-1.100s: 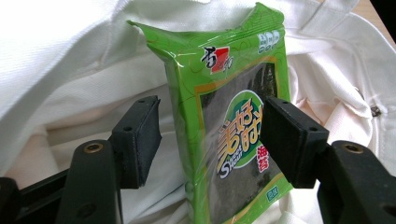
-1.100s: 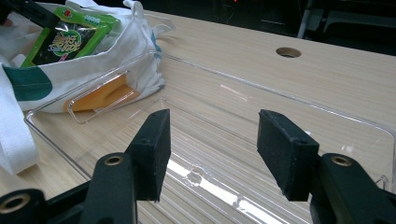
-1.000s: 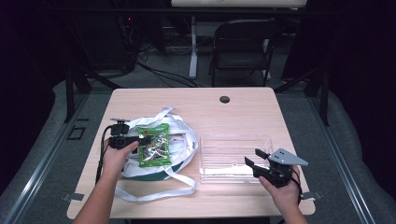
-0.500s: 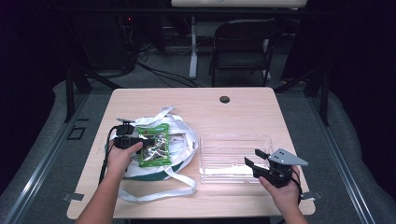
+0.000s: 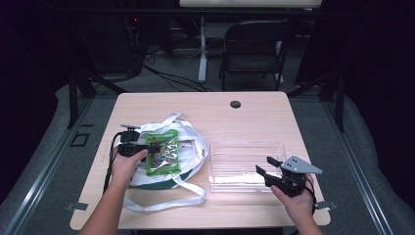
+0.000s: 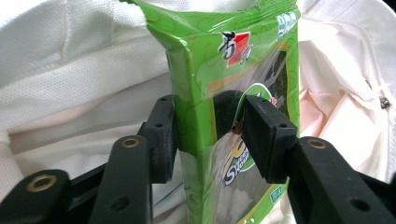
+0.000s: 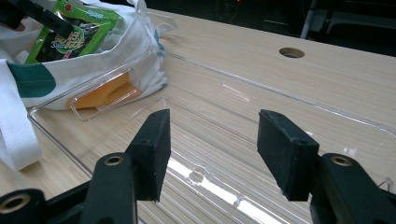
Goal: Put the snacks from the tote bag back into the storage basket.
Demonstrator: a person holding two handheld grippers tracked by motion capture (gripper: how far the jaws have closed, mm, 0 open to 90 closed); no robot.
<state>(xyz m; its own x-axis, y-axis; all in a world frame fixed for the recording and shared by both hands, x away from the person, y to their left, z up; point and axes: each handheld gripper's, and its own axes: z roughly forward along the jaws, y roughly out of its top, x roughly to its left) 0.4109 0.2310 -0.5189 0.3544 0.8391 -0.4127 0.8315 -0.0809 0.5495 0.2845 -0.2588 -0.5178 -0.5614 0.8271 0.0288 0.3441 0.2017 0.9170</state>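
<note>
Shifted right a bit: my left gripper (image 6: pixel 209 135), now onto the green seaweed snack packet (image 5: pixel 162 152).
Jaws clamp packet over white tote bag (image 5: pixel 188 142); right gripper (image 7: pixel 212 151) gapes, empty, above clear plastic tray (image 5: pixel 244 159).

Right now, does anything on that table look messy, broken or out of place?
Nothing looks broken or spilled. The white cloth bag lies crumpled with its straps sprawled across the table, and the left gripper has its jaws around a green snack packet on top of it. The clear plastic tray sits empty and straight.
</note>
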